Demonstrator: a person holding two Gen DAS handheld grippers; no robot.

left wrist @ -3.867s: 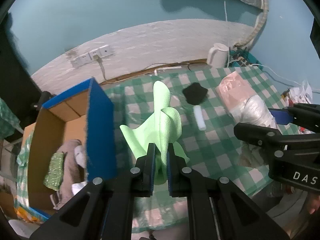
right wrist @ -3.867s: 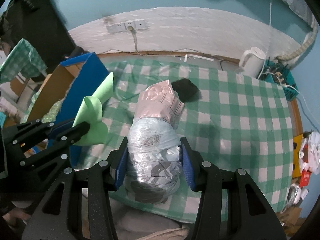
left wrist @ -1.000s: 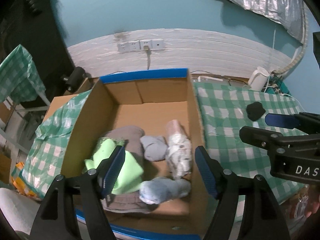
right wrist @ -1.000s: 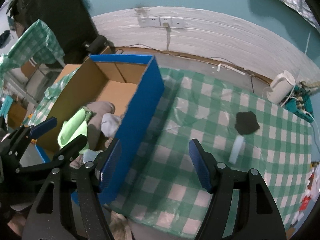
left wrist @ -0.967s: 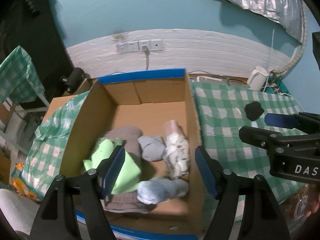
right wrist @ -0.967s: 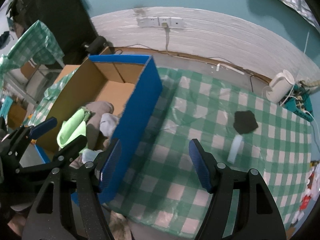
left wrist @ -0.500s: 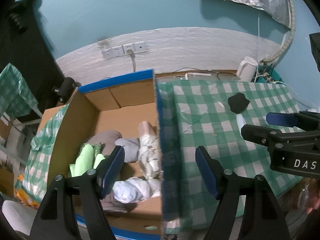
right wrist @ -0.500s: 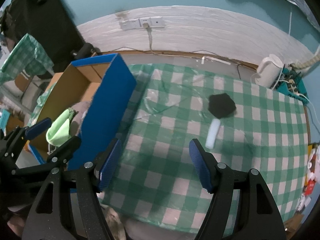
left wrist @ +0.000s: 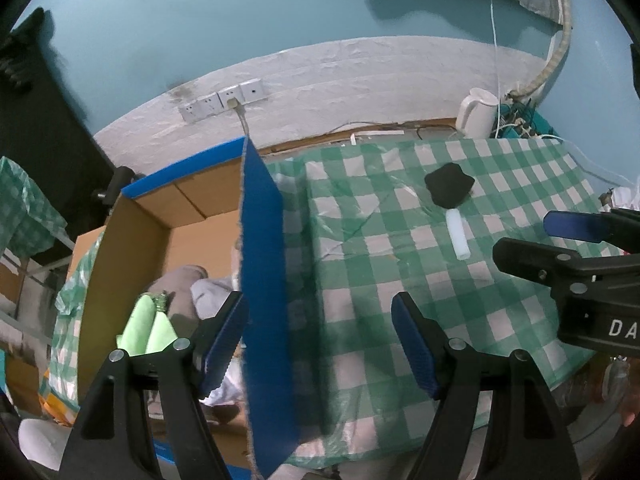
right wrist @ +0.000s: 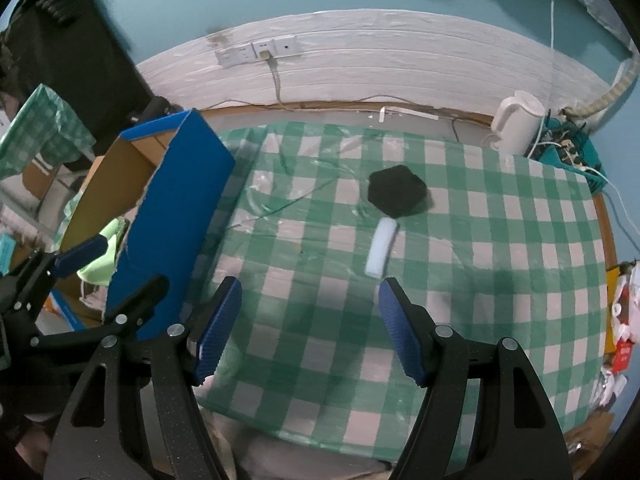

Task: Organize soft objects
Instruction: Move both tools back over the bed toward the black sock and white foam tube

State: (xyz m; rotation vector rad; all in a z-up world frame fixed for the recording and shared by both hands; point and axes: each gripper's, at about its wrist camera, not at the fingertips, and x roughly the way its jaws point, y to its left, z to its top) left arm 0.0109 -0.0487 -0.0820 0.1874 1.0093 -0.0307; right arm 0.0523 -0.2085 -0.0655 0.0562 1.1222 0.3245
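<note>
A black soft lump (right wrist: 397, 191) and a white foam roll (right wrist: 381, 252) lie on the green checked tablecloth (right wrist: 500, 264); both also show in the left wrist view, the lump (left wrist: 449, 189) and the roll (left wrist: 457, 233). A cardboard box with blue outer walls (left wrist: 260, 280) stands at the table's left and holds a green cloth (left wrist: 146, 326) and grey soft things (left wrist: 208, 292). My left gripper (left wrist: 320, 344) is open and empty, straddling the box's right wall. My right gripper (right wrist: 310, 324) is open and empty above the cloth, short of the white roll.
A white kettle (right wrist: 518, 124) and a teal basket of cables (right wrist: 568, 148) stand at the table's back right. Wall sockets with a plugged cable (right wrist: 260, 54) are behind. Clutter lies off the right edge (right wrist: 620, 344). Another checked-cloth table (left wrist: 24, 216) stands left of the box.
Both grippers let go of their loads, the green cloth and the wrapped bundle, into the box. Over the last second both swung right, away from the box toward the table.
</note>
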